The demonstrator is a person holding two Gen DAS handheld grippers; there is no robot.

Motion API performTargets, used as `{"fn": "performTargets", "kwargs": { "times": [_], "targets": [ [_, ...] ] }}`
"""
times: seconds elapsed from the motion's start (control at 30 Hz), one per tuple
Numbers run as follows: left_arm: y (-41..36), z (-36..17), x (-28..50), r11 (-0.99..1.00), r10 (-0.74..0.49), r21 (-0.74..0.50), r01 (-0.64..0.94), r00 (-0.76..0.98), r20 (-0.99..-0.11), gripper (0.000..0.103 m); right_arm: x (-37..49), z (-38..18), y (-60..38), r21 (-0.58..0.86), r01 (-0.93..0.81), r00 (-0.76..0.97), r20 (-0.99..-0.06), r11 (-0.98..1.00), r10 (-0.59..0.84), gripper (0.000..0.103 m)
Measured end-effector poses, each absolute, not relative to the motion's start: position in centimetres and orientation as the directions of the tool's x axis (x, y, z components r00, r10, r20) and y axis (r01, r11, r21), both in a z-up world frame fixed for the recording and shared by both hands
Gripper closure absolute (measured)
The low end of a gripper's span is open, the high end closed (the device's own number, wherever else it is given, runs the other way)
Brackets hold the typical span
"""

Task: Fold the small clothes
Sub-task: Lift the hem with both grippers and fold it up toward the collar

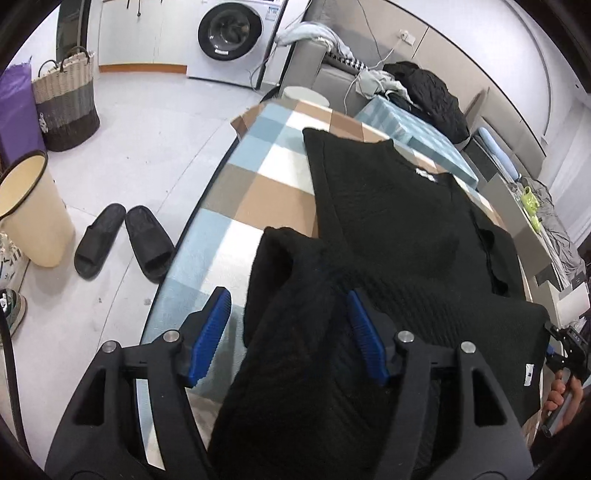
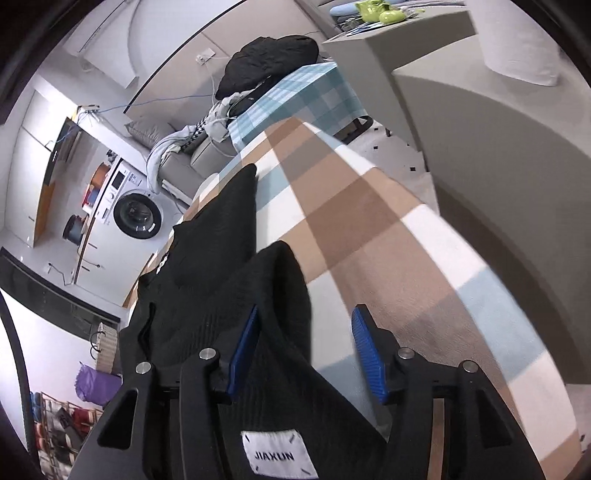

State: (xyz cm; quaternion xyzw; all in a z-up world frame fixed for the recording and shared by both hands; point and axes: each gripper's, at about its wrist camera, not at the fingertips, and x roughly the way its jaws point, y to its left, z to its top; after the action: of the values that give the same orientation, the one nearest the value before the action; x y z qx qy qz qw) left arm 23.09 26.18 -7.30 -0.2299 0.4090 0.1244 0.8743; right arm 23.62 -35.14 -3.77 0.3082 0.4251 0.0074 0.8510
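A lived-in home, a combined laundry and living room. A white front-loading washing machine [image 1: 236, 35] stands against the far wall. To its left on the pale floor sit a woven laundry basket [image 1: 66, 107] and a cream bin [image 1: 31, 210], with a pair of black slippers [image 1: 123, 240] nearer the camera. To the machine's right, a grey sofa [image 1: 325, 70] is heaped with loose clothes. In front of the machine, a checked blue, tan and white cloth covers the tabletop [image 1: 255, 188].
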Motion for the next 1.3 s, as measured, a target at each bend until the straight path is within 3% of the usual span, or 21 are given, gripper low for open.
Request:
{"fn": "performTargets", "kwargs": {
  "times": [0.27,0.43,0.6,1.13,1.3],
  "targets": [
    [24.8,-8.5,24.7,0.865,0.002,-0.309,-0.394,0.621,-0.784,0.042,25.6,-4.3,-30.9,0.491,0.140,0.598,-0.734,0.860,0.322,0.054],
    [23.4,-8.7,25.4,0.892,-0.020,-0.289,-0.348,0.609,-0.793,0.082,25.9,-4.5,-29.5,0.428,0.090,0.589,-0.751,0.899,0.298,0.076],
    [22.1,-8.4,25.3,0.914,0.000,-0.244,-0.323,0.604,-0.797,0.086,25.2,-4.7,-29.2,0.422,0.077,0.575,-0.759,0.903,0.306,0.080],
    [19.6,-7.3,18.8,0.936,0.010,-0.207,-0.286,0.607,-0.795,0.086,17.6,-3.4,-31.0,0.422,0.107,0.573,-0.766,0.900,0.291,0.080],
    [20.6,-6.6,16.2,0.915,0.034,-0.223,-0.337,0.614,-0.789,0.059,17.4,-2.8,-31.8,0.420,0.111,0.581,-0.763,0.901,0.284,0.071]
  ]
}}
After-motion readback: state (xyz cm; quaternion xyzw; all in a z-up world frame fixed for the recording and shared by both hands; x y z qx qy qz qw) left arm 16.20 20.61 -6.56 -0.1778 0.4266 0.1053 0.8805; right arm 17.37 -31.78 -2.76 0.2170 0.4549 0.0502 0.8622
